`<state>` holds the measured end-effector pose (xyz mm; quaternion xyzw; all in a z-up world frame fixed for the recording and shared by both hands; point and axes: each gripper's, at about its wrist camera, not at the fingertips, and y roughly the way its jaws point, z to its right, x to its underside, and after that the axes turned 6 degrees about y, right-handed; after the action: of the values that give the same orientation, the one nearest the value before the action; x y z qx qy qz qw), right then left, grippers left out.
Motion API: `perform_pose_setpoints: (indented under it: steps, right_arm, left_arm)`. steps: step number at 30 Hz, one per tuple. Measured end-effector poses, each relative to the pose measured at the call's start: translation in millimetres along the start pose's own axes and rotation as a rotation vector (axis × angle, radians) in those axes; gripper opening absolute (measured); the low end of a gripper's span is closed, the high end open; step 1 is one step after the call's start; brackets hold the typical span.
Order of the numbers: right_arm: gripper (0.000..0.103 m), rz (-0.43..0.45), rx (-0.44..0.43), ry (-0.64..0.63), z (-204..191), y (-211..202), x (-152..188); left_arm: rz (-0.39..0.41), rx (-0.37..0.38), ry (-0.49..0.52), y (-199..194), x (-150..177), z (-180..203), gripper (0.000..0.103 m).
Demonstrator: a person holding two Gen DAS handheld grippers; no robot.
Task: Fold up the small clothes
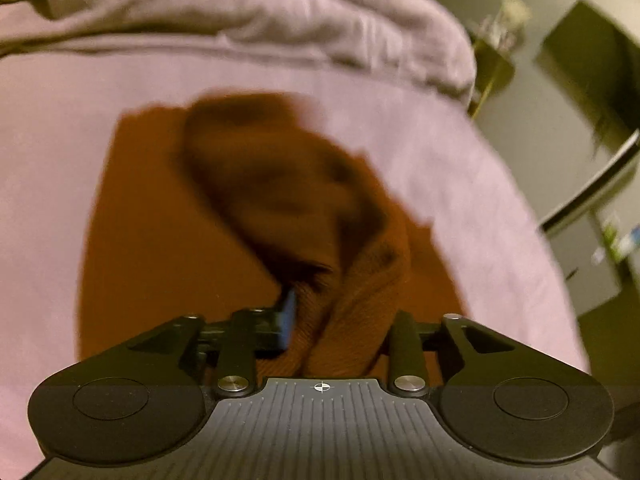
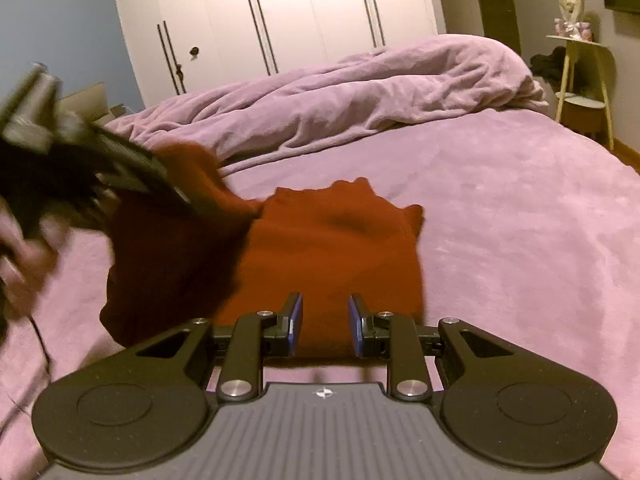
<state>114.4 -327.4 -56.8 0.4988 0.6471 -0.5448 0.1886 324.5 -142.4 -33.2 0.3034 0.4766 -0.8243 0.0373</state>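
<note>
**A:** We carry one edge of the rust-red garment [image 2: 340, 248] across the pink bed [image 2: 520, 240]; left gripper [image 1: 320, 320] holds bunched cloth, right gripper [image 2: 325, 320] part-open, empty, over the near hem.

**B:** The risk?

**A:** That thick bunch could slip, dropping the fold crooked.

**B:** Its lie?

**A:** In the right wrist view we judge the long axis six to twelve o'clock, ragged edge at twelve.

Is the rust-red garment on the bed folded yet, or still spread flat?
Partly folded. The garment lies mostly flat on the bed, with one side lifted and doubled over in the left gripper.
</note>
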Motion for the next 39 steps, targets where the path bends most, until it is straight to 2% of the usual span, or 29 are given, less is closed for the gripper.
perform_pose_setpoints:
  steps: [2, 5, 6, 7, 11, 14, 17, 18, 21, 22, 24, 27, 31, 35, 37, 39]
  right_arm:
    - [0.024, -0.010, 0.000, 0.012, 5.1, -0.3, 0.3]
    - [0.024, -0.026, -0.007, 0.026, 11.6, 0.9, 2.0]
    - [0.024, -0.032, -0.011, 0.031, 12.7, 2.6, 1.5]
    - [0.024, -0.033, -0.019, 0.037, 13.3, 4.1, 0.2]
    - [0.024, -0.008, -0.053, 0.041, 4.5, 8.8, -14.3]
    - [0.024, 0.021, -0.134, 0.021, -21.2, 13.7, -32.6]
    - [0.024, -0.036, -0.239, 0.009, -49.2, 37.2, -42.4]
    - [0.024, -0.073, -0.234, 0.007, -54.5, 48.6, -40.5]
    - [0.023, -0.201, -0.173, -0.038, -52.1, 78.8, -22.6]
    - [0.023, -0.211, -0.166, -0.039, -44.1, 82.6, -15.3]
    - [0.022, -0.203, -0.201, 0.005, -28.7, 78.6, -13.2]
    - [0.024, -0.224, -0.244, 0.160, -13.7, 72.4, -27.7]
    - [0.044, -0.250, -0.289, 0.270, -5.0, 87.3, -46.6]
    - [0.046, -0.312, -0.343, 0.342, -9.6, 117.7, -52.8]
    - [0.046, -0.351, -0.325, 0.340, -16.3, 132.1, -51.7]
    - [0.043, -0.341, -0.318, 0.332, -20.1, 136.1, -52.9]
  left_arm:
    - [0.015, 0.024, 0.008, -4.9, 8.9, 0.4, 0.040]
    - [0.063, 0.085, -0.029, -38.4, 19.2, -9.9, 0.043]
    - [0.089, 0.083, -0.023, -52.1, 21.5, -12.9, 0.046]
    - [0.115, 0.055, -0.014, -66.4, 25.7, -16.8, 0.053]
    - [0.180, -0.092, -0.040, -101.5, 40.5, -48.6, 0.054]
    - [0.155, -0.174, -0.106, -100.2, 51.5, -76.9, 0.054]
    - [0.126, -0.172, -0.159, -91.0, 61.6, -92.5, 0.054]
    - [0.127, -0.165, -0.158, -89.6, 64.4, -93.5, 0.054]
    - [0.134, -0.177, -0.106, -85.1, 70.2, -92.5, 0.071]
    - [0.124, -0.169, -0.107, -81.7, 70.9, -94.3, 0.073]
    - [0.117, -0.134, -0.126, -73.5, 71.6, -97.8, 0.073]
    - [0.115, -0.118, -0.148, -72.0, 78.7, -98.7, 0.076]
    - [0.098, -0.121, -0.145, -73.9, 87.0, -93.5, 0.074]
    - [0.071, -0.147, -0.059, -71.9, 98.7, -78.7, 0.075]
    - [0.057, -0.177, -0.031, -66.9, 101.5, -73.5, 0.075]
    - [0.055, -0.190, -0.030, -62.5, 99.4, -69.8, 0.075]
